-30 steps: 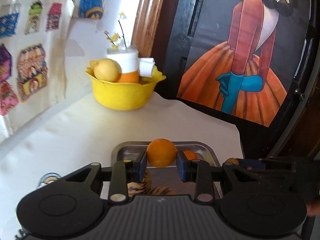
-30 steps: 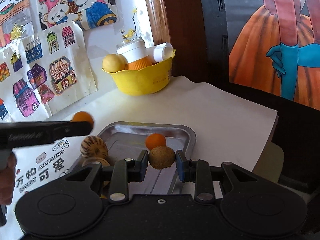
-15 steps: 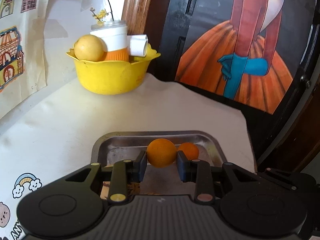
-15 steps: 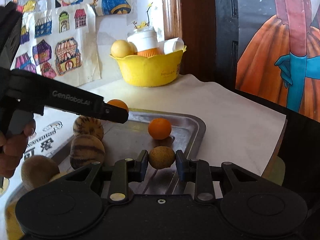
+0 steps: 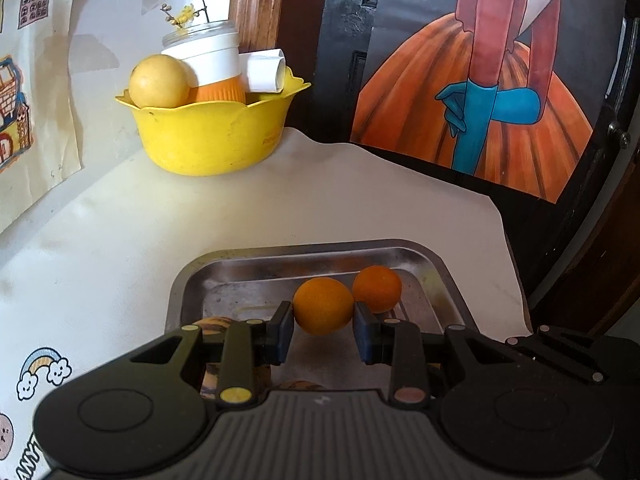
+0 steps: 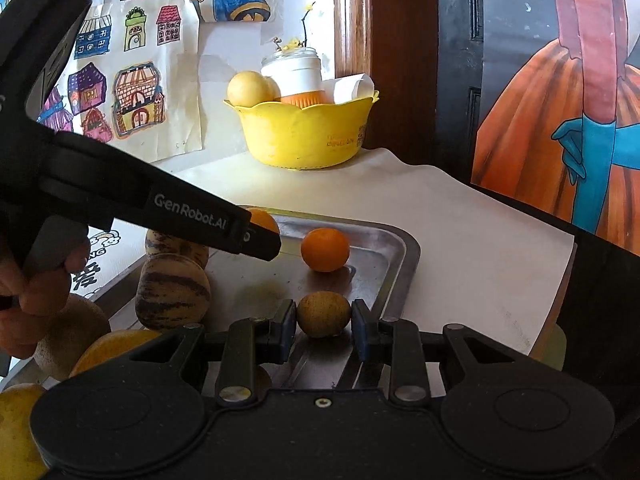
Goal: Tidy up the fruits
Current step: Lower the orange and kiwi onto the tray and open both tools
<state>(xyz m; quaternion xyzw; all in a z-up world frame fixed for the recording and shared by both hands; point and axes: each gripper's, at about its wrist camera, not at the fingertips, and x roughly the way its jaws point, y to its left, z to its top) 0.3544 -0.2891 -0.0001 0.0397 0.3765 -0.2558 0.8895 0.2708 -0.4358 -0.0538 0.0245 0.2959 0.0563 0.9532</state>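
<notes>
My left gripper [image 5: 323, 322] is shut on an orange [image 5: 323, 311] and holds it low over the far end of the metal tray [image 5: 188, 292]. A second orange [image 5: 377, 288] lies in the tray just right of it. My right gripper [image 6: 324, 328] is shut on a small brown kiwi-like fruit [image 6: 323, 314] above the tray's near right part [image 6: 396, 256]. In the right wrist view the left gripper's arm [image 6: 168, 216] crosses from the left, with its orange [image 6: 262, 220] at its tip, and the loose orange [image 6: 325, 249] rests in the tray.
Striped melons [image 6: 173, 292], a brown fruit [image 6: 74, 336] and yellow fruits [image 6: 116, 344] fill the tray's left side. A yellow bowl [image 5: 208, 136] with a yellow fruit, jar and paper roll stands at the back. Wall drawings are left; the table edge is right.
Both grippers have moved forward and lower over the tray, each still holding its fruit. The left gripper's orange now sits close beside the loose orange.
</notes>
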